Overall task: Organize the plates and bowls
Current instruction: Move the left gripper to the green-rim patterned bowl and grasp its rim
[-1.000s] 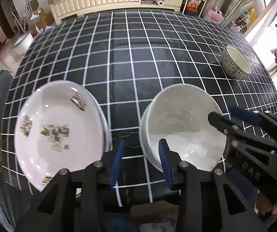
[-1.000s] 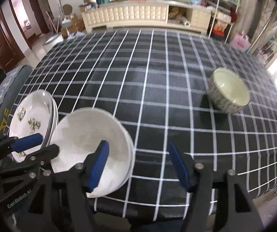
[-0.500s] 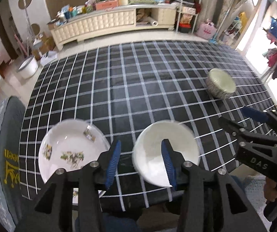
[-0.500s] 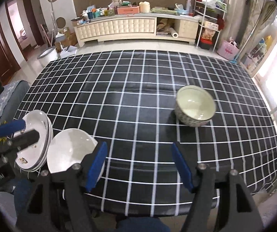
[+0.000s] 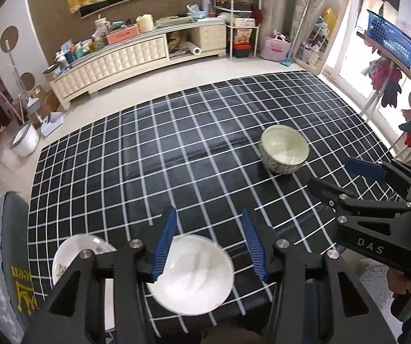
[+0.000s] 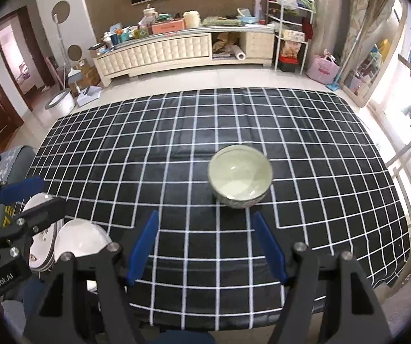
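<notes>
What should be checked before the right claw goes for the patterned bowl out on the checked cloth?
1. Right claw open and empty: ok.
2. Patterned bowl upright, standing alone on the tablecloth: ok.
3. Bowl lies ahead between the claw's fingers: roughly ok, slightly right of centre.
4. Left claw open, holding nothing: ok.
5. White bowl and decorated plate stack rest near the table's near edge, away from the approach path: ok.
6. Bowl's inside clean and dry: cannot tell.

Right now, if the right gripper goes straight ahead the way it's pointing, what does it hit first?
Most likely the patterned bowl: it sits just beyond the open right gripper, slightly right of centre. Only checked tablecloth lies between, though depth is uncertain.
</notes>
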### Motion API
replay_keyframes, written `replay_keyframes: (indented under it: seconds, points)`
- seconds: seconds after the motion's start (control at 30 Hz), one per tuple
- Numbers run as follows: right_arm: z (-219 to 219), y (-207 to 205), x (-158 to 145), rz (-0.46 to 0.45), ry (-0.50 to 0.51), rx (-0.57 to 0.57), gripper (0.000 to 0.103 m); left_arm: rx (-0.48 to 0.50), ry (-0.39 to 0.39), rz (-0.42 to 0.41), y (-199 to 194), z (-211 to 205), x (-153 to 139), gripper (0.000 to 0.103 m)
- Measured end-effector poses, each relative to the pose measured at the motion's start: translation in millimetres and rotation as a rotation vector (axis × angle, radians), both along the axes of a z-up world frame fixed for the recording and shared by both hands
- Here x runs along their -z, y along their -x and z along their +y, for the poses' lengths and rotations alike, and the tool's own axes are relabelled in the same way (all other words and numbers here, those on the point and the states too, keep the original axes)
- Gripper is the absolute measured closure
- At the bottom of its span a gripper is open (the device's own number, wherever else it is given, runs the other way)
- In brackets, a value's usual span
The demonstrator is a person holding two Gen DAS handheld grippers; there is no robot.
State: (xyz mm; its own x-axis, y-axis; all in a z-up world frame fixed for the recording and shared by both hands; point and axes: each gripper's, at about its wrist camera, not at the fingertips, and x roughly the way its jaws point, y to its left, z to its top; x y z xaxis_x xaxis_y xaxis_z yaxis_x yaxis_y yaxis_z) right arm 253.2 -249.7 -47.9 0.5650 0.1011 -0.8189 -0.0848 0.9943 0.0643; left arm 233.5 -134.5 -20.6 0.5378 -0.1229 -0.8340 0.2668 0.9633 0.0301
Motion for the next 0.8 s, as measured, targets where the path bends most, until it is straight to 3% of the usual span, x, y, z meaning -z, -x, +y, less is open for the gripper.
replay_keyframes:
  seconds: [0.4, 0.8]
  points:
    - [-55, -45, 11, 0.022, -0.013, 0.071, 0.03, 0.037, -0.005, 0.012, -54, -58, 9, 0.058]
    - [-78, -80, 50, 0.073, -0.014, 0.119, 0.03, 0.06, -0.027, 0.133, -114, -89, 67, 0.058]
